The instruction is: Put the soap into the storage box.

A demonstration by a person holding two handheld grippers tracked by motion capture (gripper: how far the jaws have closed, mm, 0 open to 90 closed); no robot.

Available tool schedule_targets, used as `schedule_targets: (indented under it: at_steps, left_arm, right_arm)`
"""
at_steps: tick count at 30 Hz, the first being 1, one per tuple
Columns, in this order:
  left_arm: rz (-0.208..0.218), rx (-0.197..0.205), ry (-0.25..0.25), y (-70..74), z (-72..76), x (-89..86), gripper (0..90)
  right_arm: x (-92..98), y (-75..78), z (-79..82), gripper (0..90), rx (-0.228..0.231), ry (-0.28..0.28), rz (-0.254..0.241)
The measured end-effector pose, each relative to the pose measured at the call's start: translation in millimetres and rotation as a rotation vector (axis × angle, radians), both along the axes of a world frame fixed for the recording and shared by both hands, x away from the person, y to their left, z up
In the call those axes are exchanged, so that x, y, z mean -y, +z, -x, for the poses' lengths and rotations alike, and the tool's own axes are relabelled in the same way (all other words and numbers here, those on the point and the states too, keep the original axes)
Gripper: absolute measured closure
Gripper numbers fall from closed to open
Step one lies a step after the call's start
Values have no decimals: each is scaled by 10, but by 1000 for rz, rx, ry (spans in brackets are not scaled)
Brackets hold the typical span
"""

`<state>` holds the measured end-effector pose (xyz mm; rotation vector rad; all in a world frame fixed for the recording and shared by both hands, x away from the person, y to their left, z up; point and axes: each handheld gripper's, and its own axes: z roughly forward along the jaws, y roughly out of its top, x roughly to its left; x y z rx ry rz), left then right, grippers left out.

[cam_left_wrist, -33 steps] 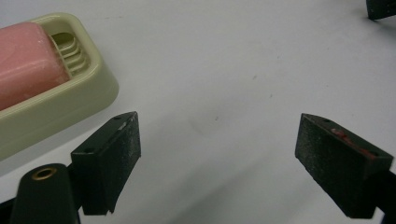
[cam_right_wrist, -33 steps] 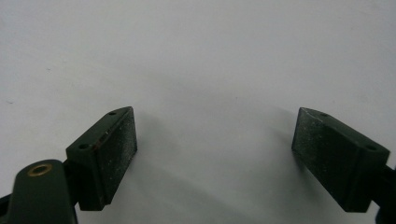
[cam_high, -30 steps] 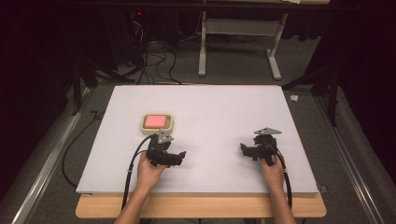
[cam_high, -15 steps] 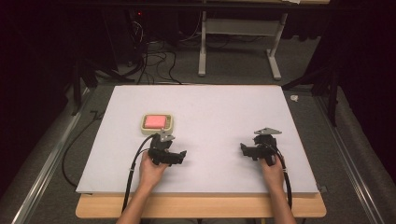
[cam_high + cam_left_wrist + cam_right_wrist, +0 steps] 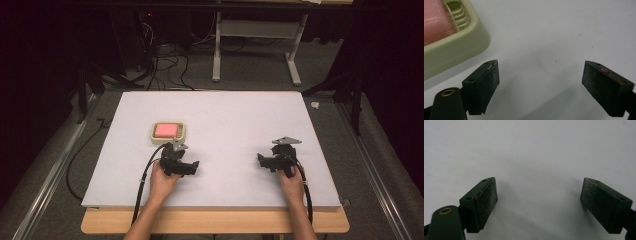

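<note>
From the high view, a cream soap dish (image 5: 168,132) holding a pink bar of soap (image 5: 166,130) sits on the white desk (image 5: 220,115), toward its left half. The left claw (image 5: 190,168) rests on the desk just beside the dish, on the person's side of it and slightly to the right; the dish lies ahead and a little left of that claw. The right claw (image 5: 260,161) sits well apart, across the desk's right half, so the left hand is plainly the nearer one. The dish's long axis runs roughly across the desk, left to right.

In the left gripper view, the left claw (image 5: 539,86) stands wide open with nothing between its jaws, only bare desk. The dish's rounded corner (image 5: 461,42) fills the upper left, beyond and to the left of the left jaw, with the pink soap (image 5: 436,22) inside it. Any reach would probably need a swing leftward and forward.

In the right gripper view, the right claw (image 5: 537,203) is likewise spread wide and empty, over plain white desk.
</note>
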<state>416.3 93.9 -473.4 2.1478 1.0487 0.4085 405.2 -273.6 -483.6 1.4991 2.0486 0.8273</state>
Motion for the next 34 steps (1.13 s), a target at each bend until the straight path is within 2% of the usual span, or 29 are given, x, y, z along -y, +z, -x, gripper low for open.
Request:
schedule_targets:
  at_steps: [8, 12, 34]
  left_arm:
    - [-21, 4, 25, -89, -39, 17, 151]
    - [8, 22, 25, -138, -44, -3, 141]
    - [10, 29, 25, -145, -34, -6, 142]
  right_arm:
    - [0, 0, 0, 146, 1, 1, 0]
    - [1, 0, 0, 146, 1, 1, 0]
    - [1, 0, 1, 146, 0, 0, -2]
